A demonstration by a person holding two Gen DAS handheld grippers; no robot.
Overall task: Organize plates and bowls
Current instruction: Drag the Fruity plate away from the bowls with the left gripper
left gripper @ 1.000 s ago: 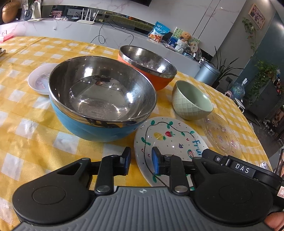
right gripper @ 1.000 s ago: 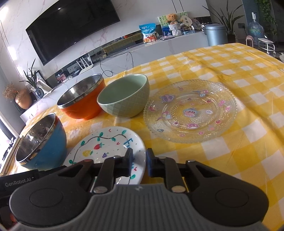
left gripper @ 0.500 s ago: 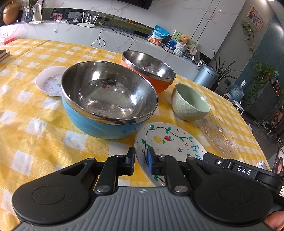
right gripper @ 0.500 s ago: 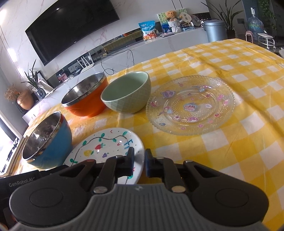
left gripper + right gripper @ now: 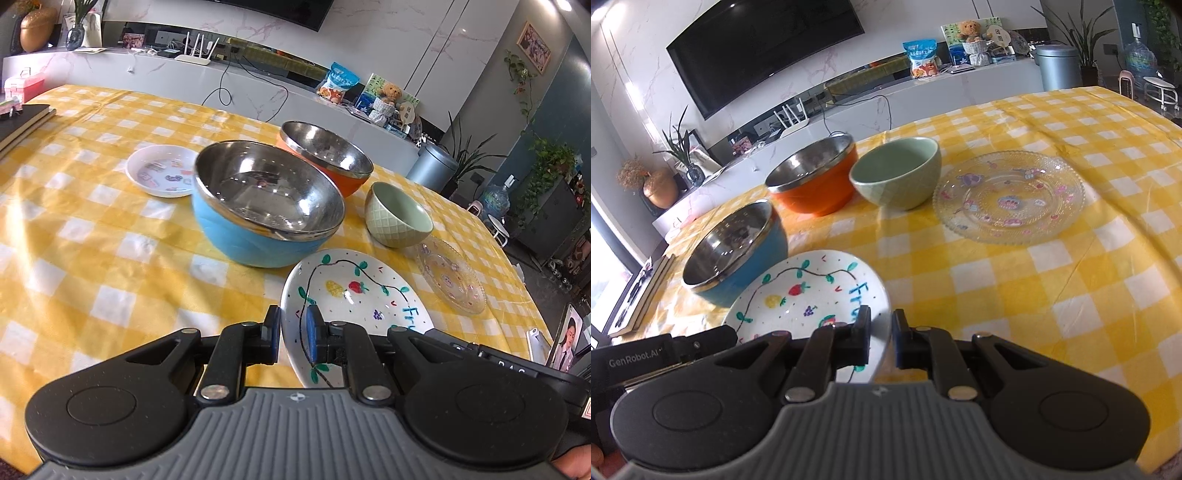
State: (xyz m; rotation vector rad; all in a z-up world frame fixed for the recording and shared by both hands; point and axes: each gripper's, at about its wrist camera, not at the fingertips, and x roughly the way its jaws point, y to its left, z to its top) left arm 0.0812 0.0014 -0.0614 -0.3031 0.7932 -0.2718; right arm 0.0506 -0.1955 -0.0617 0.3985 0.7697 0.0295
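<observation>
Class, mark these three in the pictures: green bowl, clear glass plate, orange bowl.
green bowl (image 5: 897, 177): right wrist view, inner wall.
clear glass plate (image 5: 1008, 201): right wrist view, centre.
orange bowl (image 5: 343, 184): left wrist view, outer side.

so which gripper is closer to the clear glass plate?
Right. The right gripper has the glass plate just ahead across bare cloth; the left gripper sits farther off, on the painted plate's opposite edge.

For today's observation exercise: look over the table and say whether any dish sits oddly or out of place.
Yes: the white fruit-painted plate is not flat on the yellow checked cloth. Both tools pinch its near rim, left tool and right tool, so it sits tilted, near edge raised. The bowls and other plates rest normally.
</observation>
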